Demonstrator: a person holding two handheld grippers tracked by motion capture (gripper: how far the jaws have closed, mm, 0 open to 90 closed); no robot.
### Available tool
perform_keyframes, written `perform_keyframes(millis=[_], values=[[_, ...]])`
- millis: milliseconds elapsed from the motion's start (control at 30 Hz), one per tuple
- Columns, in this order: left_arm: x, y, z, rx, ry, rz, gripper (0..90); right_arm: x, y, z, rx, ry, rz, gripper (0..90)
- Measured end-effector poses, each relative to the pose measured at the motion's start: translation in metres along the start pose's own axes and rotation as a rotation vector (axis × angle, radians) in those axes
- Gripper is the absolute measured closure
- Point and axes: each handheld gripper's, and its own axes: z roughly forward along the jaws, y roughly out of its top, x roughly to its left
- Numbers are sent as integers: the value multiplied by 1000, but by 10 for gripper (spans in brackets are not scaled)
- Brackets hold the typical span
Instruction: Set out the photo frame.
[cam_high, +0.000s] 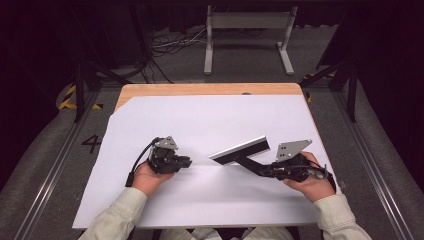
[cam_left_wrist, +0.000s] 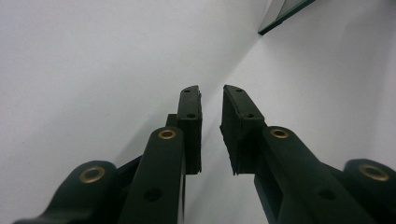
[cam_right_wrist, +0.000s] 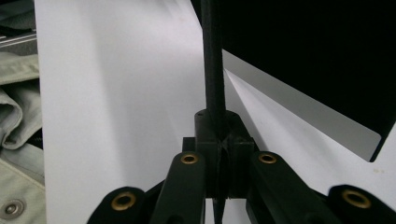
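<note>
right gripper (cam_high: 270, 170): jaws pinch the squeegee's (cam_high: 242, 151) black handle | squeegee: blade near sheet (cam_high: 200, 120) centre, angled up to the right | left gripper (cam_high: 186, 162): jaws spread, nothing between, low over sheet, left of blade

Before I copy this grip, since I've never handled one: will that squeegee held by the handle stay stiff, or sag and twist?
Probably stiff: the squeegee keeps a straight handle and blade line while the right gripper clamps only the handle end. It may want to twist, since the wide blade sits far from the grip. It looks fairly light, held up one-handed over the white sheet.
</note>
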Motion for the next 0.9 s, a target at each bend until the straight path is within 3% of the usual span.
perform_keyframes(millis=[433, 900], values=[[0, 0, 0, 4, -1, 7, 777, -7, -13, 10, 101, -19, -19, 844], [-1, 1, 0, 4, -2, 7, 777, -13, -23, 19, 144, -42, -1, 813]])
